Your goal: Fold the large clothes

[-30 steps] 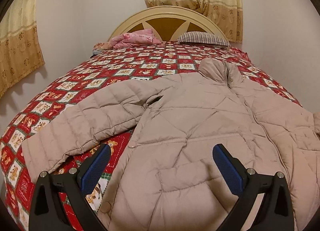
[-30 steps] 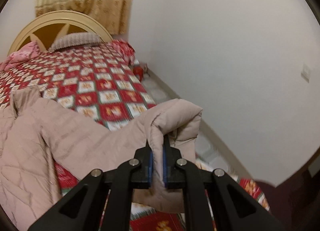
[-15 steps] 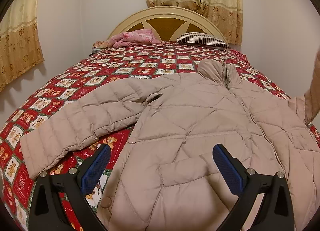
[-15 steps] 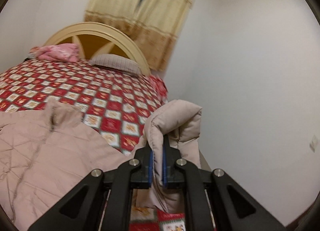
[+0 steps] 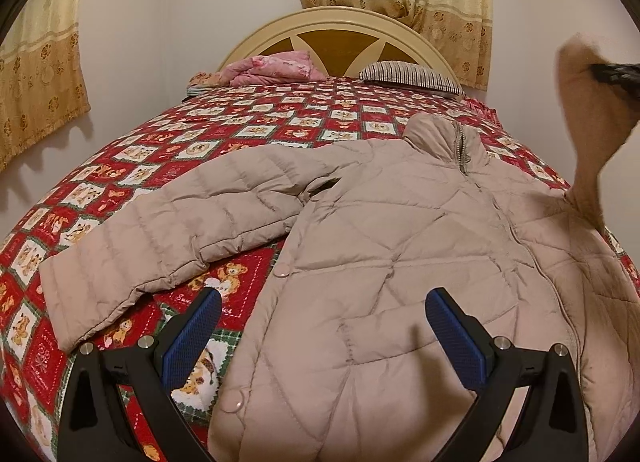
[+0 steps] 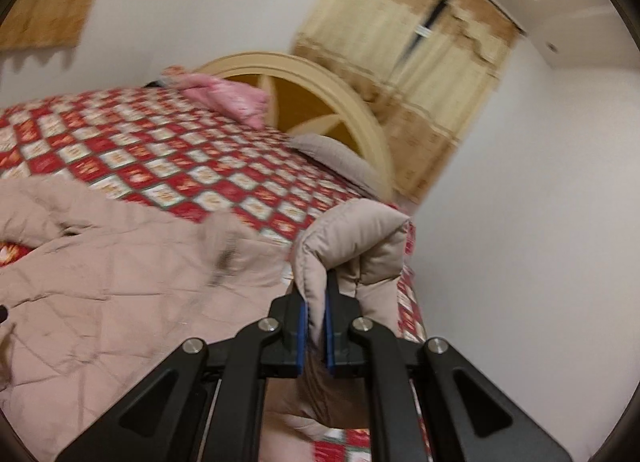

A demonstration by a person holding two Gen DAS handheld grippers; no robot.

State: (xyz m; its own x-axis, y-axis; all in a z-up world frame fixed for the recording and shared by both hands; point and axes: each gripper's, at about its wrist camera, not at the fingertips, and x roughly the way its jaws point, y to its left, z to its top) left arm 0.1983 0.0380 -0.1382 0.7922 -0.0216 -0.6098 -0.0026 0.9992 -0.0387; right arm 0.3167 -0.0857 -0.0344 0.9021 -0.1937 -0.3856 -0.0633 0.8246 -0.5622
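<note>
Bed (image 5: 280, 110) under red teddy-bear quilt (image 5: 168, 166). Beige puffer jacket (image 5: 400, 262) spread flat across it (zipper up). Right gripper (image 6: 316, 314) clamped on raised sleeve cuff (image 6: 352, 238). Left gripper (image 5: 320, 326) above hem, fingers wide apart, empty.

Right tongs (image 6: 314, 322) pinching beige jacket (image 6: 120, 282) sleeve cuff (raised), red patchwork bedspread (image 6: 160, 150) behind, blurred
</note>
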